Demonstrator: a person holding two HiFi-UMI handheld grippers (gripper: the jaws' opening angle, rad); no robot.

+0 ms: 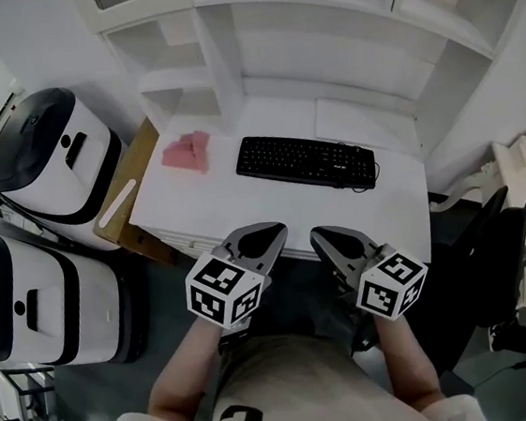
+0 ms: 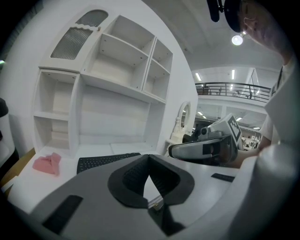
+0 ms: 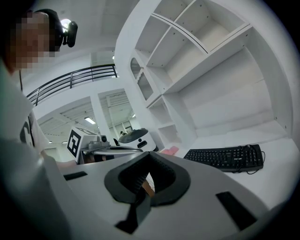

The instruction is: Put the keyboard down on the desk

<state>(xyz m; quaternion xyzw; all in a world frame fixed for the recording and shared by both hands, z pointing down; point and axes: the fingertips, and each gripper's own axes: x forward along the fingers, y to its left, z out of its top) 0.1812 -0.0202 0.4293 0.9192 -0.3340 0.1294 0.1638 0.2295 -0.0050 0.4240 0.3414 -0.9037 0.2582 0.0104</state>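
Observation:
A black keyboard (image 1: 306, 161) lies flat on the white desk (image 1: 234, 208), toward its back and right of middle, with its cable bunched at the right end. It also shows in the left gripper view as the keyboard (image 2: 105, 161) and in the right gripper view as the keyboard (image 3: 225, 157). Both grippers hang in front of the desk's near edge, apart from the keyboard. My left gripper (image 1: 268, 233) is shut with nothing in it. My right gripper (image 1: 322, 236) is shut and empty too. The jaws of each meet at a tip.
A pink cloth (image 1: 188, 153) lies at the desk's back left. White shelves (image 1: 252, 27) rise behind the desk. Two white-and-black machines (image 1: 45, 163) stand at the left, with a brown box (image 1: 130, 206) beside the desk. A dark chair (image 1: 491, 226) is at the right.

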